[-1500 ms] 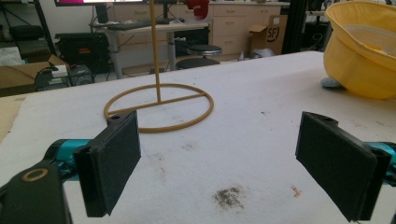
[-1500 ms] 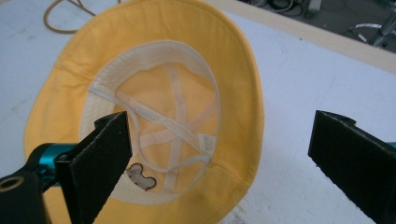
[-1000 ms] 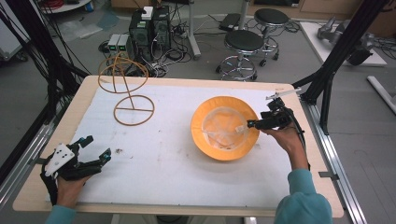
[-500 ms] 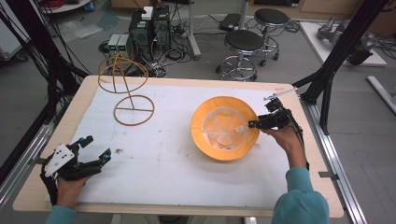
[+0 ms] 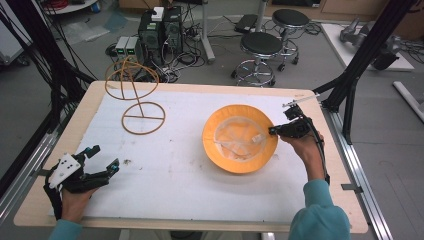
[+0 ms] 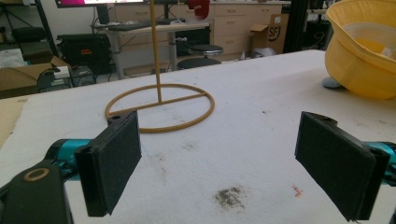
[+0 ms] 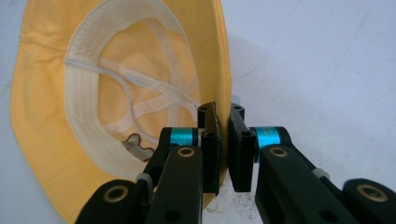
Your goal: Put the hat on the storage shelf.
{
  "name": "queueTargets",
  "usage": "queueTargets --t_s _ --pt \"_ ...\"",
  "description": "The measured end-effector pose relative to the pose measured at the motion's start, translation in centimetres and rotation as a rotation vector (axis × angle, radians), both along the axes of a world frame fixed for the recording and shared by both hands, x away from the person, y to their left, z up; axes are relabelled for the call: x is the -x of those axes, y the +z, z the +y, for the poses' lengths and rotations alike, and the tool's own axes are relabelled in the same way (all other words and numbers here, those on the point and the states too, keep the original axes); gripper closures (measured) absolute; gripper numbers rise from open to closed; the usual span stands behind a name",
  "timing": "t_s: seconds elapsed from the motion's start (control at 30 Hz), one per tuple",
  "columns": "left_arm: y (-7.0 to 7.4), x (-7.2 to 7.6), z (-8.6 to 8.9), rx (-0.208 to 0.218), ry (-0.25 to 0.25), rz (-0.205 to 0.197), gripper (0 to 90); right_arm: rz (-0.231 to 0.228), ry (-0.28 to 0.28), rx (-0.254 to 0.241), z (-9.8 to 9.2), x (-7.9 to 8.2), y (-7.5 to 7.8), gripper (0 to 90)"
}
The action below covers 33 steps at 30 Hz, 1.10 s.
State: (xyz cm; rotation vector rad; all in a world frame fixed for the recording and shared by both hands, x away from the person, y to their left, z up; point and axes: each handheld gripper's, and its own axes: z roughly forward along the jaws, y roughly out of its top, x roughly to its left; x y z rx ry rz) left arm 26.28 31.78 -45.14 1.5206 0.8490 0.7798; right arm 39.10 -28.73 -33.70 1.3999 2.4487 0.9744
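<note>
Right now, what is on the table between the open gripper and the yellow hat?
Nothing but bare white table cover with small dirt specks, seen in the high view, between the left gripper and the yellow hat.

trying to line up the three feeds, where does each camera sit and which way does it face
High view: above the person's side, looking forward and down on the table; both forearms, left hand-held gripper and right hand-held gripper show.
Left gripper view: low over the table, facing the wire hat stand; its jaws stand wide apart.
Right gripper view: looks down into the yellow bucket hat, jaws shut on its brim.
Shared: the hat shows in all three.
</note>
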Motion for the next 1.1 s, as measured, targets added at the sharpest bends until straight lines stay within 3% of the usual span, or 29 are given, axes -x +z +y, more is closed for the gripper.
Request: queueTargets --t_s 0.4,0.7,1.1 --pt "0.0 -0.1 -0.1 -0.003 0.005 0.01 14.8 -0.007 0.014 -0.019 1.0 0.7 1.0 86.1" --pt "0.0 0.0 0.0 0.0 0.004 0.004 14.8 -0.066 0.031 0.011 2.5 0.7 3.0 86.2" --pt "0.0 0.0 0.0 0.002 0.005 -0.004 14.8 -0.135 -0.006 0.022 3.1 -0.4 5.1 86.2"
